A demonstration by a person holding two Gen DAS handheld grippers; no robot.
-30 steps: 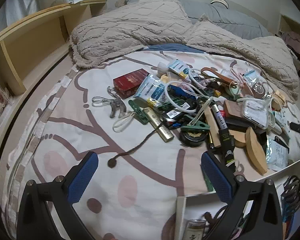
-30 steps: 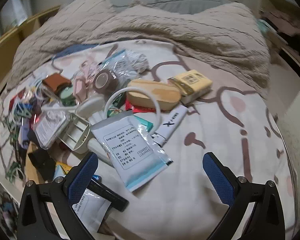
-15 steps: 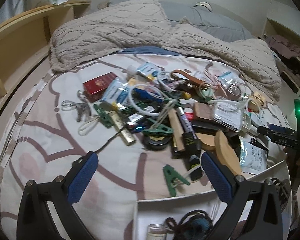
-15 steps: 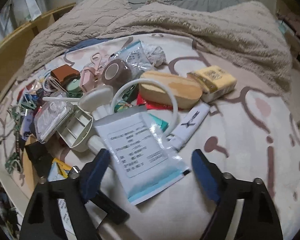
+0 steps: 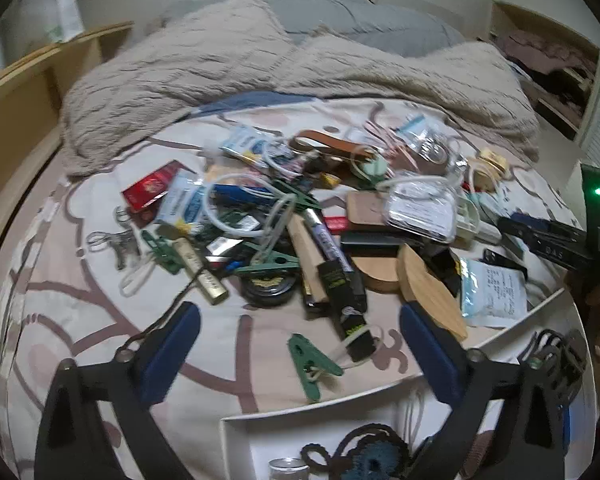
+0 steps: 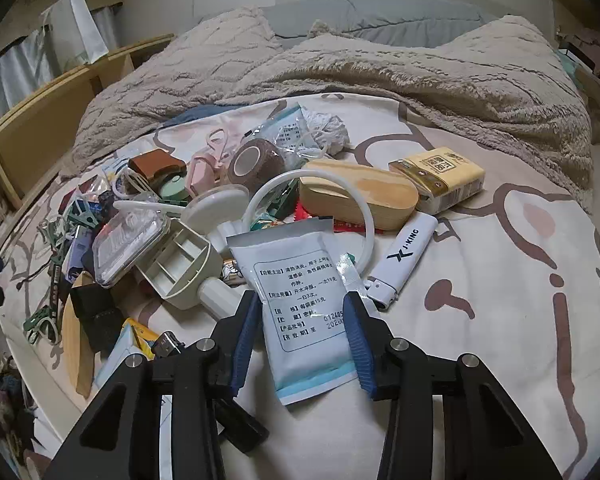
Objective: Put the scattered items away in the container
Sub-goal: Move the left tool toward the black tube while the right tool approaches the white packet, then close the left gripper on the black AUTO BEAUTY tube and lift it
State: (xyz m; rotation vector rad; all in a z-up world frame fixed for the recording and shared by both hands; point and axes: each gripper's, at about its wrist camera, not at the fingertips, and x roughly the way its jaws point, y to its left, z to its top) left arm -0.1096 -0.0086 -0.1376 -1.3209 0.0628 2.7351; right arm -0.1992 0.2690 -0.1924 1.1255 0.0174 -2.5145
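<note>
Item: white medicine sachet (image 6: 306, 312), flat on the bedsheet (image 6: 500, 320) at the near edge of the clutter, now bracketed by the right gripper (image 6: 302, 344), whose jaws, fully spread a second ago, are closing on its long edges; firm contact by the pads cannot be told, so pickup is judged begun, not secured. Left gripper (image 5: 300, 356): swung across the pile, jaws wide and just starting to close, nothing held, a green clip (image 5: 312, 362) below. Destination: white container (image 5: 340, 416), at that view's lower edge, partly filled.
</note>
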